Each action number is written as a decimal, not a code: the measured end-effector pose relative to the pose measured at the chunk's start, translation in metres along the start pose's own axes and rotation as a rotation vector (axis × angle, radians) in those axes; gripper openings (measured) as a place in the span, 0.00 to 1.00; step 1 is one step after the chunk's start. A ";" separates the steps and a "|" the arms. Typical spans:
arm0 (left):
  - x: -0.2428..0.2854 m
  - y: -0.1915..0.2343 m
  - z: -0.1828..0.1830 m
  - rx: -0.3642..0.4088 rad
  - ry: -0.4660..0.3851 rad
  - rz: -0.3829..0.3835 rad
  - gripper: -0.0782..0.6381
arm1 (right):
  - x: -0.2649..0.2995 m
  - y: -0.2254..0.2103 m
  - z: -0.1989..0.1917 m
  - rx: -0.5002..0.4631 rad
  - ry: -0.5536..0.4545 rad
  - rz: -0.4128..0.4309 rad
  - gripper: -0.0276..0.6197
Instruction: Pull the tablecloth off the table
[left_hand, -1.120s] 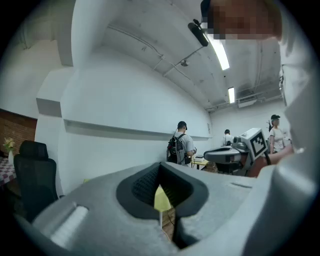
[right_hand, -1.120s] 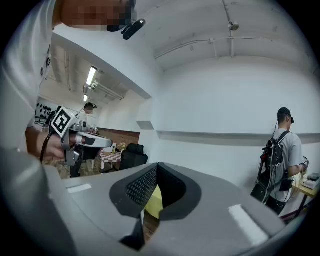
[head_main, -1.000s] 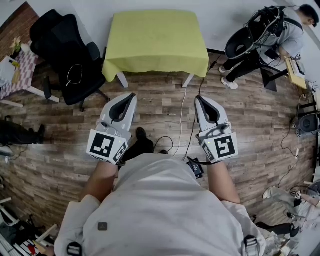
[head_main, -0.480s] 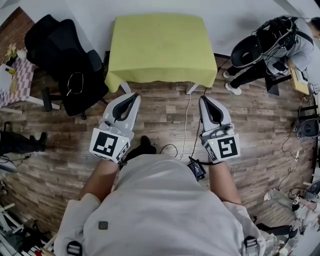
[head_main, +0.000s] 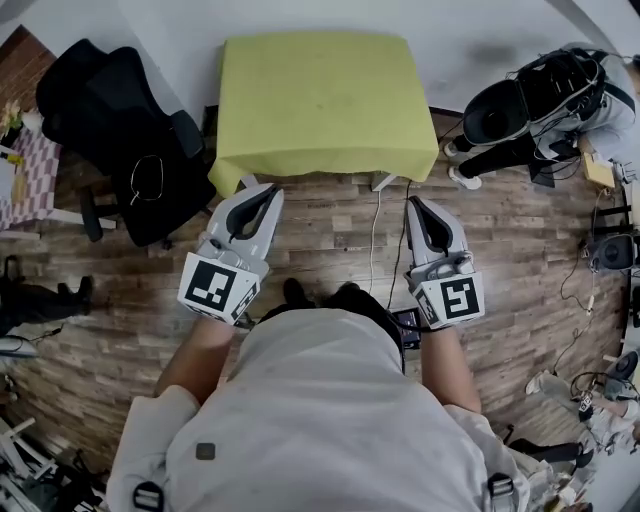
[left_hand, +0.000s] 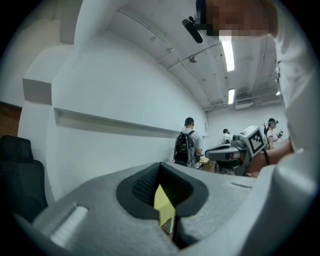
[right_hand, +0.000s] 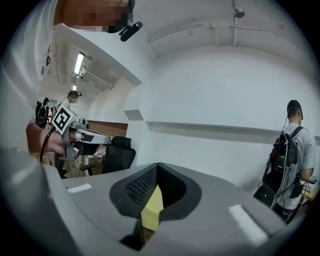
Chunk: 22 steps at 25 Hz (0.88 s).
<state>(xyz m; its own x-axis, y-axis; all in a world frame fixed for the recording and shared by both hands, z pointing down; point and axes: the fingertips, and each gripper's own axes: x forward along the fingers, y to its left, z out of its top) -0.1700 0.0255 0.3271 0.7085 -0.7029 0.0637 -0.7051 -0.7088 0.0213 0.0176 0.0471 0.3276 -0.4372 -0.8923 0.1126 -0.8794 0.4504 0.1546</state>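
Step in hand, judged: approach. Left gripper (head_main: 266, 192): jaws closed, empty, near the table (head_main: 381, 181) front-left corner. Tablecloth (head_main: 320, 100): covers the table. Right gripper (head_main: 414, 204): closed, empty, near the front-right corner. Next: open both, grip the front hem.

Your lime-green tablecloth (head_main: 318, 100) is spread flat over the whole table (head_main: 381, 181) right ahead of you. Its edges hang down, with the near corners drooping lowest.

Head camera looks steeply down, tablecloth (head_main: 315, 100) at 12 o'clock; gripper cameras look level past their jaws toward it.
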 end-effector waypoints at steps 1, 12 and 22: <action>0.001 0.003 0.000 0.000 -0.002 0.010 0.11 | 0.003 -0.002 -0.001 -0.005 0.003 -0.001 0.06; 0.060 0.030 0.000 0.012 0.015 0.111 0.11 | 0.068 -0.064 -0.008 0.000 -0.050 0.087 0.06; 0.176 0.054 0.002 0.021 0.049 0.220 0.11 | 0.138 -0.167 -0.016 -0.026 -0.082 0.206 0.06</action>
<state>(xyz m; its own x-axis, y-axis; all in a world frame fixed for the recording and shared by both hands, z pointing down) -0.0836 -0.1368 0.3378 0.5350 -0.8372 0.1131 -0.8413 -0.5402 -0.0196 0.1070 -0.1504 0.3325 -0.6217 -0.7807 0.0639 -0.7655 0.6228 0.1619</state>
